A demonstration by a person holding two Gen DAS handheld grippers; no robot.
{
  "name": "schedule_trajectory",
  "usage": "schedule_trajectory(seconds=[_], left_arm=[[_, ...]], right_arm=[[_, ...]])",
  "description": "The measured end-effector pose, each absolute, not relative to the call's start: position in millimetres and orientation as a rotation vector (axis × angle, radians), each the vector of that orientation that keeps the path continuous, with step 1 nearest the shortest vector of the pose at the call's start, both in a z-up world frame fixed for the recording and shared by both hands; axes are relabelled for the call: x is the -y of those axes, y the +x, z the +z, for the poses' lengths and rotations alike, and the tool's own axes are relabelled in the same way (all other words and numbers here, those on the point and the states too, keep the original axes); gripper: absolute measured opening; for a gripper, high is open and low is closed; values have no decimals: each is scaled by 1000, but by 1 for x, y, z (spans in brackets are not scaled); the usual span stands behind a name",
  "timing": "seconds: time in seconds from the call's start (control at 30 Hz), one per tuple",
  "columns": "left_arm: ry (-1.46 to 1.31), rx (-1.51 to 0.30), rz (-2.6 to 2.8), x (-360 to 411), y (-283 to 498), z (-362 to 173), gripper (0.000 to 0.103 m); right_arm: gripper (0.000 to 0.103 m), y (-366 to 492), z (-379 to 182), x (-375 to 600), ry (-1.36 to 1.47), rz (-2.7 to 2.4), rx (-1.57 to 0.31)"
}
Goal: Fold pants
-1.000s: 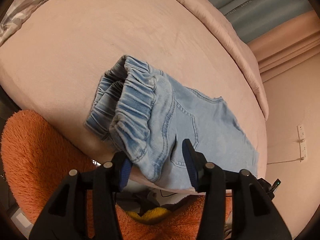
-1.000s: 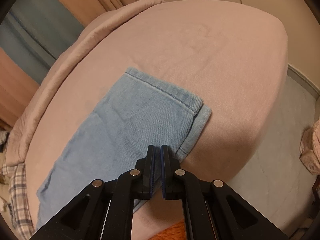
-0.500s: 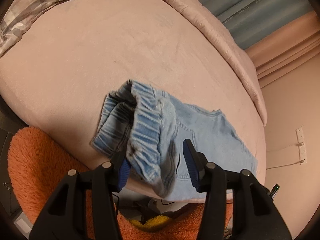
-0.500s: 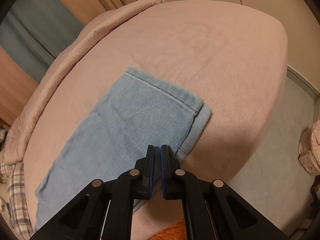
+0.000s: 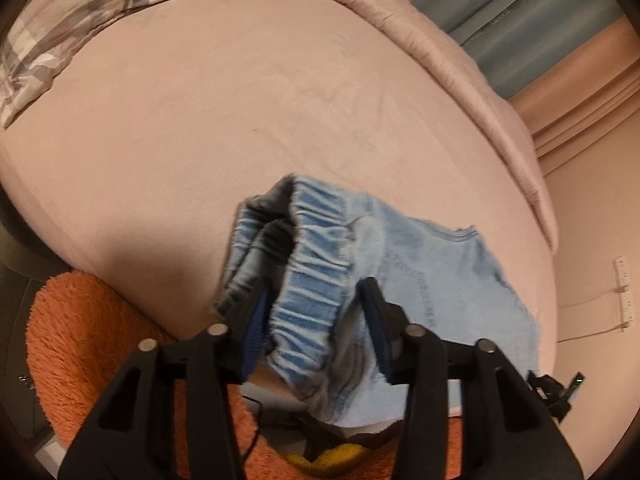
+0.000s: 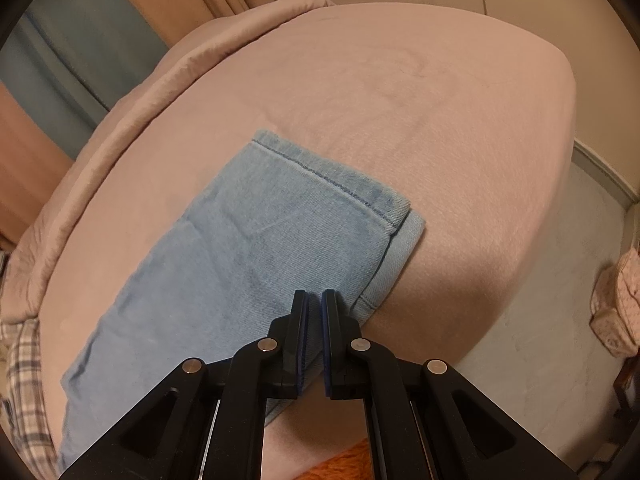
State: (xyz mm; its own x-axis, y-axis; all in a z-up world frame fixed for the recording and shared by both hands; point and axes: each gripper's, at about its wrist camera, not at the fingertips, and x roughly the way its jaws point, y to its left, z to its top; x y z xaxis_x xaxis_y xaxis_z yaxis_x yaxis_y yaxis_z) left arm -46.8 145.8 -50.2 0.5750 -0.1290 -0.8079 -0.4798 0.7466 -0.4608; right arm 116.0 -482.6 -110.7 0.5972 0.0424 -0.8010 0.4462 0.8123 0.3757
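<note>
Light blue denim pants (image 5: pixel 424 264) lie near the front edge of a pink bed (image 5: pixel 208 112). In the left wrist view the elastic waistband (image 5: pixel 316 276) bunches up between the fingers of my left gripper (image 5: pixel 316 316), which is open around it. In the right wrist view the hemmed leg end (image 6: pixel 332 188) lies flat, legs stacked. My right gripper (image 6: pixel 315 308) is shut with a thin gap between the pads, empty, hovering over the near edge of the leg.
An orange fluffy rug (image 5: pixel 80 332) lies below the bed's front edge. A plaid pillow (image 5: pixel 100 4) sits at the bed's head. A rolled pink blanket (image 6: pixel 132 100) runs along the far side. A wall outlet (image 5: pixel 622 292) shows at right.
My left gripper has moved forward so the waistband now sits between its open fingers, and the waistband has shifted. The right gripper has hardly moved.
</note>
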Motion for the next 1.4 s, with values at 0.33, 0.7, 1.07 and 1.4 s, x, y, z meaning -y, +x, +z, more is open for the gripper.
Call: schedule_trajectory(seconds=[0.33, 0.7, 1.07, 1.4], left_arm=[[-657, -997, 262, -148, -48, -65, 42], [-682, -990, 244, -153, -51, -69, 43], [-688, -981, 237, -154, -54, -70, 43], [-691, -971, 235, -155, -54, -69, 43]], right_arm=[[2, 116, -111, 480, 582, -267, -909], [3, 117, -110, 479, 564, -281, -915], [3, 108, -97, 466, 513, -339, -867], [52, 105, -45, 425, 355, -278, -765]])
